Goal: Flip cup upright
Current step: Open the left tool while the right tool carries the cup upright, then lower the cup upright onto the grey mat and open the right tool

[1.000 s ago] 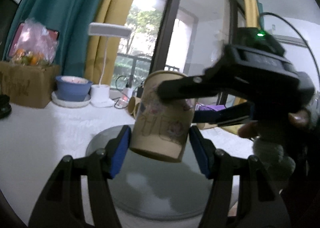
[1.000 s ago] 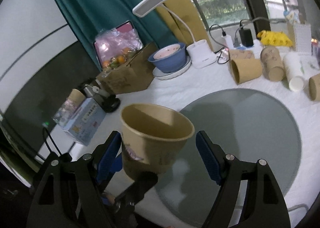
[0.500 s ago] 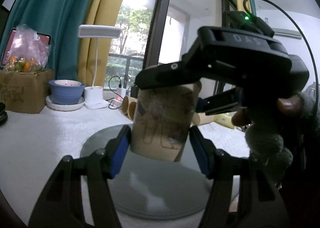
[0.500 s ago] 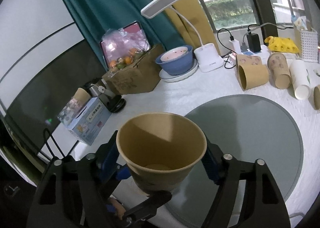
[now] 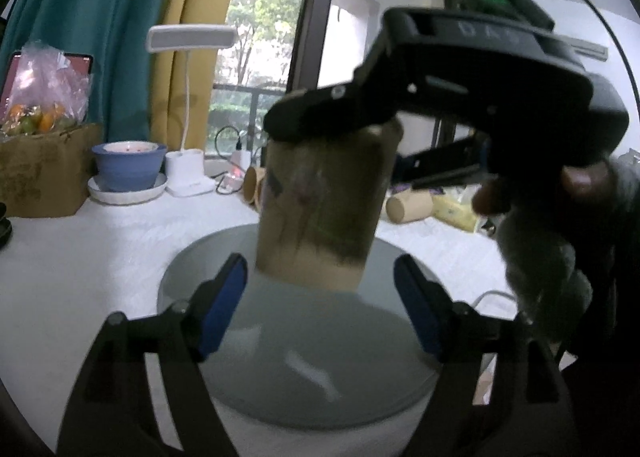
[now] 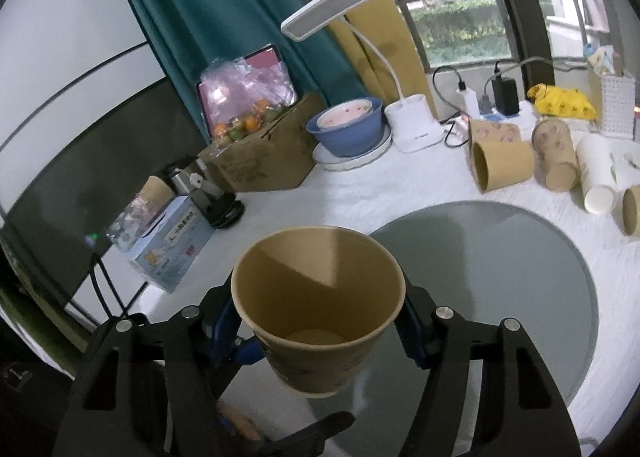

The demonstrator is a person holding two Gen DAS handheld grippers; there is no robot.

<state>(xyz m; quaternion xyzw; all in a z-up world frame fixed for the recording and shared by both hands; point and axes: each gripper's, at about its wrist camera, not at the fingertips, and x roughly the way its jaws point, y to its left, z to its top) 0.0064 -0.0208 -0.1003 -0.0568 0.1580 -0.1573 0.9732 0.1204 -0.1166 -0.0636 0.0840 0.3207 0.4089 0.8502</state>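
A brown paper cup [image 6: 318,307] is upright, mouth up, held above the grey round mat [image 6: 520,277]. My right gripper [image 6: 320,321] is shut on the cup near its rim. In the left wrist view the cup [image 5: 320,209] hangs in front of my left gripper [image 5: 320,301], gripped from above by the right gripper [image 5: 460,69]. My left gripper is open, its blue pads standing apart from the cup on both sides. The cup's base is just above the mat [image 5: 312,357].
Several paper cups [image 6: 502,167] lie on their sides at the back of the white table. A blue bowl on a plate [image 6: 348,133], a white desk lamp [image 6: 414,127], a cardboard box [image 6: 264,161] and a blue carton [image 6: 174,239] stand to the left.
My left gripper has opened and let go of the cup and drawn back. My right gripper has closed on the cup and holds it upright over the mat.
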